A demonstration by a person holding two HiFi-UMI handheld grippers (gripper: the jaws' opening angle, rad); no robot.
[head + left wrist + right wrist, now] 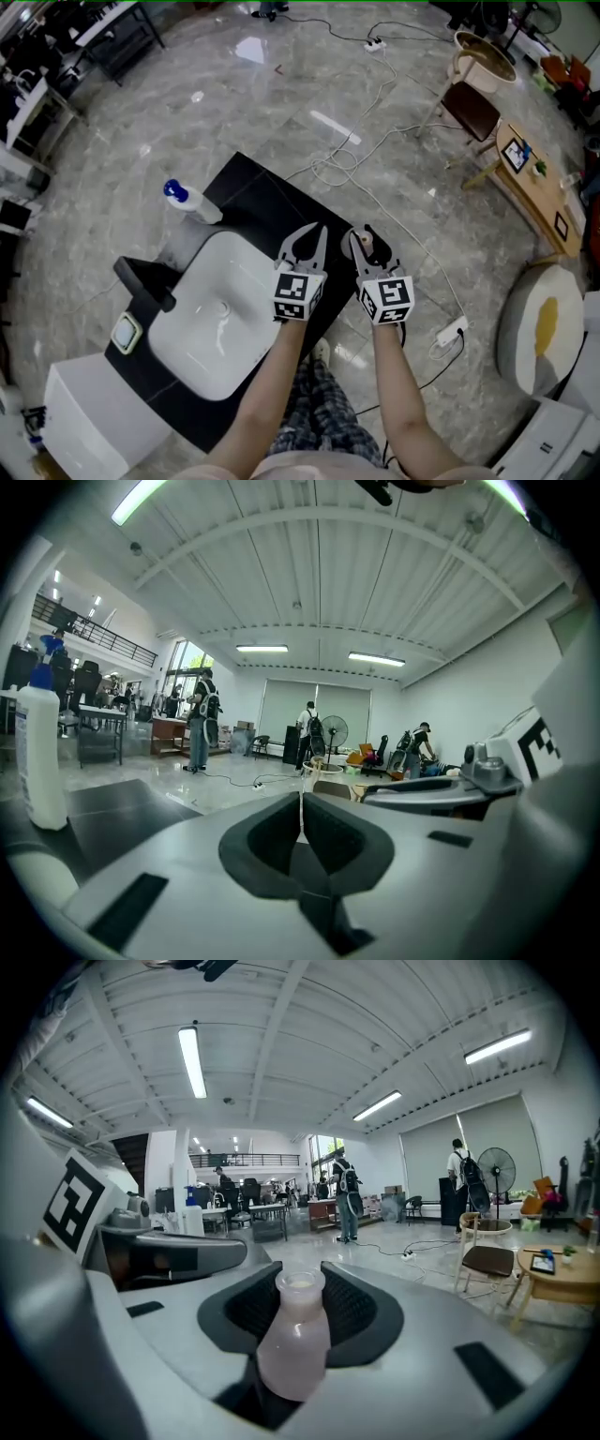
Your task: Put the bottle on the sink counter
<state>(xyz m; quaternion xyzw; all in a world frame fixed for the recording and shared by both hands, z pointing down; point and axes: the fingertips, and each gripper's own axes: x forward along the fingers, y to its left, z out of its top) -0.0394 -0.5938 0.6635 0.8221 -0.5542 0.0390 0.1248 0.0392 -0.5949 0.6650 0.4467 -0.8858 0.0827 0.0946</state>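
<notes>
The right hand-held gripper (302,1290) clamped the small pink bottle (293,1349), neck outward, presumably for setting on the black desk (262,202); the left hand-held gripper (302,810) was closed, empty.

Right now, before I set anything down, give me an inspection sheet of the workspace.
Surface: black sink counter with a white basin; the stretch beyond the basin is bare.
Job's things: small pinkish bottle, held, not yet on the counter.
Clutter: blue-capped spray bottle at the counter's far left corner; small square item beside the black faucet.
Grippers: left gripper shut, empty; right gripper shut on the bottle.
Cables: white cables and a power strip on the floor.
Surroundings: chair, wooden table, people far off.
</notes>
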